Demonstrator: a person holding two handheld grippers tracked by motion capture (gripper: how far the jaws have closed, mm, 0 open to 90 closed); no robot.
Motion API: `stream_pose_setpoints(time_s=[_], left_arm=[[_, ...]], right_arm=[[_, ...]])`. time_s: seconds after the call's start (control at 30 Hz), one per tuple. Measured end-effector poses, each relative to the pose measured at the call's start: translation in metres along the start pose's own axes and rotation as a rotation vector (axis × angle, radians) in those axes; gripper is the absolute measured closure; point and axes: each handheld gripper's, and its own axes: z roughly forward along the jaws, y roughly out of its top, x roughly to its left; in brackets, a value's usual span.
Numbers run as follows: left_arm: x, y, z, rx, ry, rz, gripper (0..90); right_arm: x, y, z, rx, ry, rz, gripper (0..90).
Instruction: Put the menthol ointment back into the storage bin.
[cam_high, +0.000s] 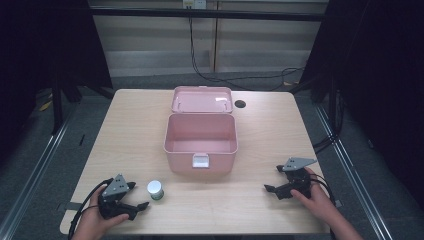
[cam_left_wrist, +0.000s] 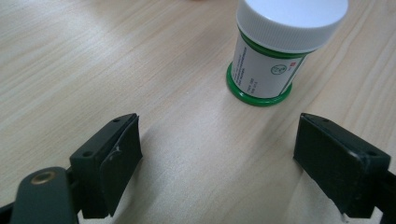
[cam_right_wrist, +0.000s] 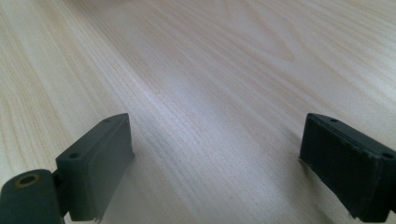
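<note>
Released and empty at the frame's bottom, our left gripper (cam_left_wrist: 217, 154) must advance squarely to straddle the jar (cam_left_wrist: 275, 51) above.

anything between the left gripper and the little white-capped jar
Nothing: bare wooden table separates the open left gripper from the jar, seen in the left gripper view.

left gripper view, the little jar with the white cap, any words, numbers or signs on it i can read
None can be read.
Jar label: lines of small dark print running up its side, too small and blurred to quote.
Same label: a small green round sign and a tiny red mark, neither legible.
</note>
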Motion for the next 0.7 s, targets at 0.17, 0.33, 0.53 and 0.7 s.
stream_pose_setpoints(time_s=[0.17,0.33,0.53,0.7], left_arm=[[-0.002,0.005,0.0,0.043,0.016,-0.015,14.5],[-0.005,0.023,0.0,0.206,0.032,-0.047,15.9],[-0.007,0.049,-0.003,0.362,0.014,-0.028,23.2],[-0.008,0.074,-0.001,0.425,-0.003,-0.008,24.2]], right_arm=[[0.0,0.0,0.0,0.0,0.001,0.0,8.8],[0.0,0.0,0.0,0.0,0.001,0.0,8.8],[0.0,0.0,0.0,-0.001,0.001,0.0,8.8],[0.0,0.0,0.0,0.0,0.001,0.0,8.8]])
